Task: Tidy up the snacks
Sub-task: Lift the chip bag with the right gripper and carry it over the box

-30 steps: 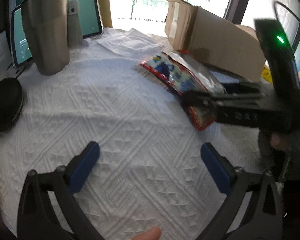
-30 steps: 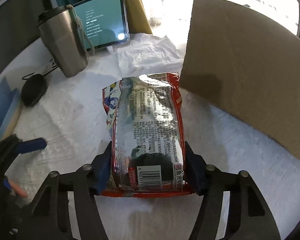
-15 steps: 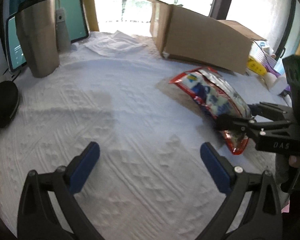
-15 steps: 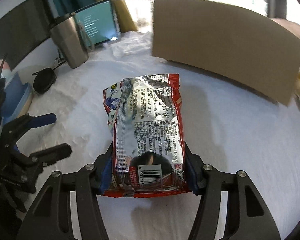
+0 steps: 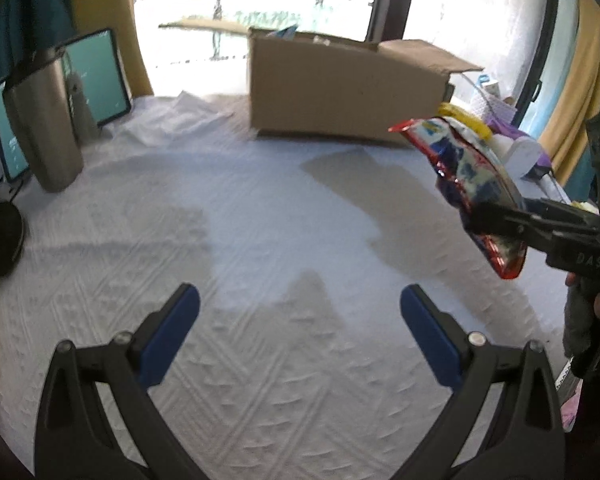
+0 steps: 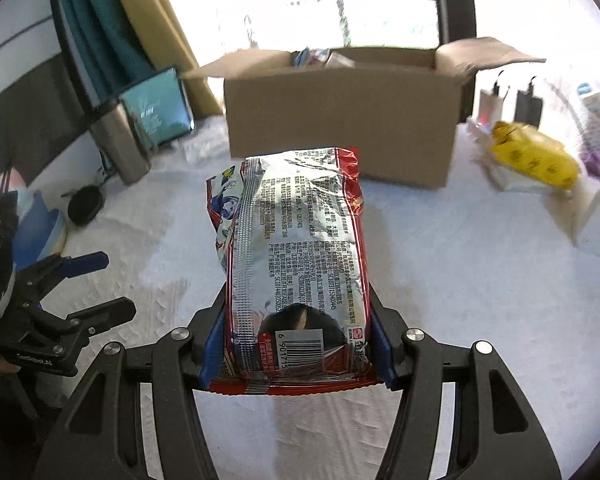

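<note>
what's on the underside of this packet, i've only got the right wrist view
Observer: The snack packet has a colourful blue and white printed front.
Operator: is it off the cloth
Observer: Yes, the right gripper holds it in the air above the white cloth.
Operator: left one got anything
Observer: No, the left gripper is wide open with only cloth between its blue pads.

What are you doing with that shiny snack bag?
A person is tidying snacks with a gripper in each hand. The right gripper is clamped on a red and silver snack packet, holding it up off the white tablecloth in front of an open cardboard box that already has packets inside. The left gripper is open and holds nothing.
</note>
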Action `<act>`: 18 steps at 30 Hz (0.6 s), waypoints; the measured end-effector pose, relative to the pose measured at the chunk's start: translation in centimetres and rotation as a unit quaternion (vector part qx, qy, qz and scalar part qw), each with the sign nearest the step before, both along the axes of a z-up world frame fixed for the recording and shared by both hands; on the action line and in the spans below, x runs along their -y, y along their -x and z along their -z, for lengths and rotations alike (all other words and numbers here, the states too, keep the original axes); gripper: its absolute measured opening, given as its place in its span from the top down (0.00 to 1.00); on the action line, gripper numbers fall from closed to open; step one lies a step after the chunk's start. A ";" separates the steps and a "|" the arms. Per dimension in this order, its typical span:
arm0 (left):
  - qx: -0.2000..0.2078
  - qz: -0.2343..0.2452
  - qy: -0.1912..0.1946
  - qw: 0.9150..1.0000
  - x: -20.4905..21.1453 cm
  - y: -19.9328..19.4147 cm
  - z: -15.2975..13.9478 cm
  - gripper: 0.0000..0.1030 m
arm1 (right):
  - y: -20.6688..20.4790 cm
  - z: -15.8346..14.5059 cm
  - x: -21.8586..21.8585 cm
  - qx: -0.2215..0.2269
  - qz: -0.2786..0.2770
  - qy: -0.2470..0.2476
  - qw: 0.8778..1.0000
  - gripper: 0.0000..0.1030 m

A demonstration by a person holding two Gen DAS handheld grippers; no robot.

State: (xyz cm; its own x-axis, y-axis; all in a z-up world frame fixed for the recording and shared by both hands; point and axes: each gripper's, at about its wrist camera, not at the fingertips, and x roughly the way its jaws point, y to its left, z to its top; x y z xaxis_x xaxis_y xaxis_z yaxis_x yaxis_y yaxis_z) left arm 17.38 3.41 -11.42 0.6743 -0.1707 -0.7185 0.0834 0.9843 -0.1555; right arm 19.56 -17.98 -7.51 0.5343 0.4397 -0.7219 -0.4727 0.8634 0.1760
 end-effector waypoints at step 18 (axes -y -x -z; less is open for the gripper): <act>0.116 0.025 -0.006 0.993 3.2 -2.8 -10.3 0.02 | -1.1 -8.4 4.5 0.106 0.028 -0.023 0.994 0.40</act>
